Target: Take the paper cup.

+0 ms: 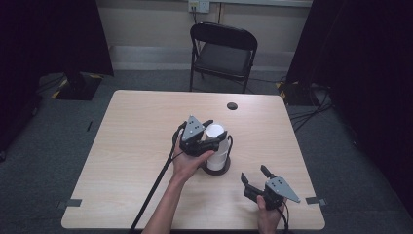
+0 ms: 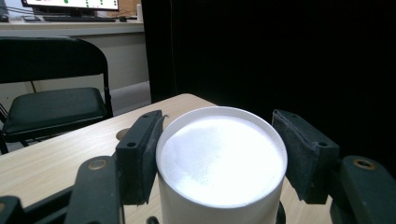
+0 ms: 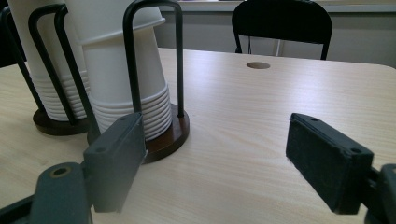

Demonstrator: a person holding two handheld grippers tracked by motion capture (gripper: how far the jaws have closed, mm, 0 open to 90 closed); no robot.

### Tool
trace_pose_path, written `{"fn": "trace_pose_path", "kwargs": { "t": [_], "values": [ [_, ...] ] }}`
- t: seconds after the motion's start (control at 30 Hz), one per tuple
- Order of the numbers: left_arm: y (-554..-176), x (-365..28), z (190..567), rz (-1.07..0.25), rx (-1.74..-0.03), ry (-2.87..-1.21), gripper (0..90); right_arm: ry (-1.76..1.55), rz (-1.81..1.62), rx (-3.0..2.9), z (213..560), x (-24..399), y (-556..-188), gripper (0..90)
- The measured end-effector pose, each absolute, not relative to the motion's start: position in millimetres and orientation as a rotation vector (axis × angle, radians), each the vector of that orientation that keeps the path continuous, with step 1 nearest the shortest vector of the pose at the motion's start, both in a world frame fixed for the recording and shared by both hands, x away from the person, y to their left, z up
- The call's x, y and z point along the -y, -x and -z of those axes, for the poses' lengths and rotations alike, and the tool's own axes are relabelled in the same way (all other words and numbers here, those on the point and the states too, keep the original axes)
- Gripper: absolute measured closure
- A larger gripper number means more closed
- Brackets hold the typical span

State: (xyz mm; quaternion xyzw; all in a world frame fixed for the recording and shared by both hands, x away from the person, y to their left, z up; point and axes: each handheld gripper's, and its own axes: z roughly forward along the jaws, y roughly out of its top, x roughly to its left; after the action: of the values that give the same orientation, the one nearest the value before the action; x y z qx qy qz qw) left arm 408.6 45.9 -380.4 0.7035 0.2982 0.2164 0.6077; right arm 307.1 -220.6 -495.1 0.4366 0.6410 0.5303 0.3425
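A stack of upturned white paper cups stands in a black wire holder on a dark round base near the table's middle. My left gripper reaches in from the left and is shut on the top cup, one pad against each side just under its flat bottom. In the right gripper view that top cup's rim sits well above the tightly packed rims below. My right gripper rests open near the front right of the table, with nothing between its pads.
A second cup stack in its holder stands just beyond the first in the right gripper view. The wooden table has a round cable hole near its far edge. A black folding chair stands behind it.
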Motion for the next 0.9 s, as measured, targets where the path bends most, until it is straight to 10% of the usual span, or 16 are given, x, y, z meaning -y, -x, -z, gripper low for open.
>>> {"fn": "trace_pose_path", "kwargs": {
  "t": [0.9],
  "values": [
    [-395.7,-58.6,361.9,-0.493,-0.694,-1.492,35.9,-1.162,-1.37,-1.646,495.1,220.9,-307.5,17.8]
  ]
}}
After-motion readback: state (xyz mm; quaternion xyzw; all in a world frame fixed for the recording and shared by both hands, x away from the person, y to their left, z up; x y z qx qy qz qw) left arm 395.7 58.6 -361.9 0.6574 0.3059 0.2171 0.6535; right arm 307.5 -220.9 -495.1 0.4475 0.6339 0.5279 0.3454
